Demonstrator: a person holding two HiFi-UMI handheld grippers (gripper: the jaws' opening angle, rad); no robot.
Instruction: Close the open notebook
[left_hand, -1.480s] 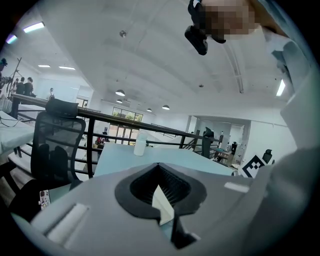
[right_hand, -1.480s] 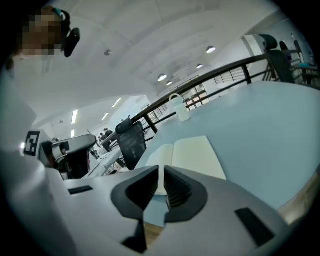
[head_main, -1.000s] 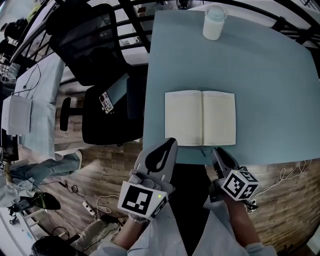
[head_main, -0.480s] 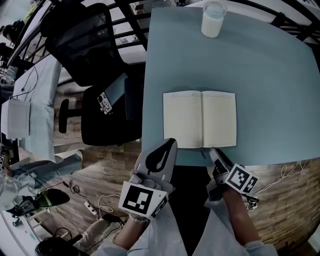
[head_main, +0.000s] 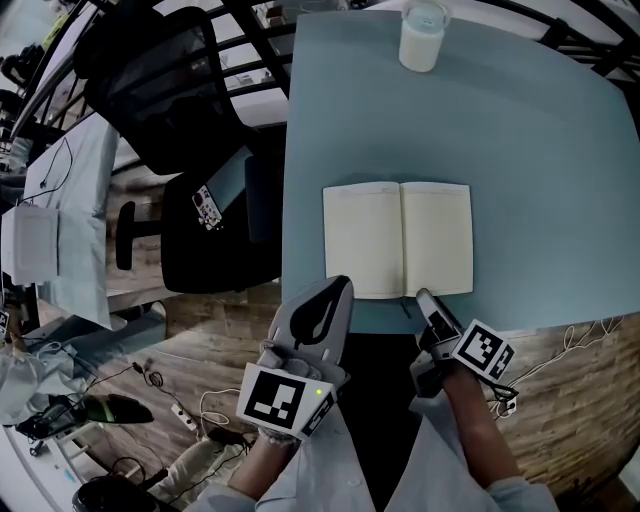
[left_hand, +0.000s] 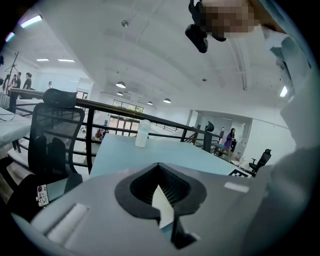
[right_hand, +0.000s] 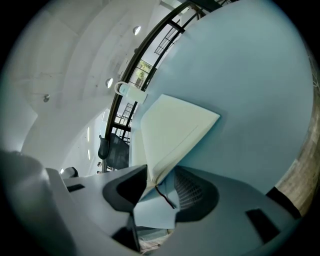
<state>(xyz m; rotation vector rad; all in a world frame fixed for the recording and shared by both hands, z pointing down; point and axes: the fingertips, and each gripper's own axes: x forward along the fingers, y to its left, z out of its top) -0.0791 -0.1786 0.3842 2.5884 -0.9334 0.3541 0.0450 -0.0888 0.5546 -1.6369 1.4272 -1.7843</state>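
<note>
Right tool (head_main: 426, 298) is spread, its jaws just opened wider, with the open notebook's (head_main: 398, 238) near edge at the spine between them, unpinched. It lies flat on the tabletop (head_main: 540, 150). Left tool (head_main: 342, 284) is pressed together, empty, near its left corner.

Pale blue table (head_main: 540, 150); white lidded cup (head_main: 421, 37) upright near its far edge. Left of the table: black mesh-backed office chair (head_main: 180, 110), small flat device (head_main: 208, 207) lying on it. Wood-plank floor (head_main: 570, 420) below; thin white cable (head_main: 588, 338) looped at right, power strip (head_main: 178, 412) at left.
</note>
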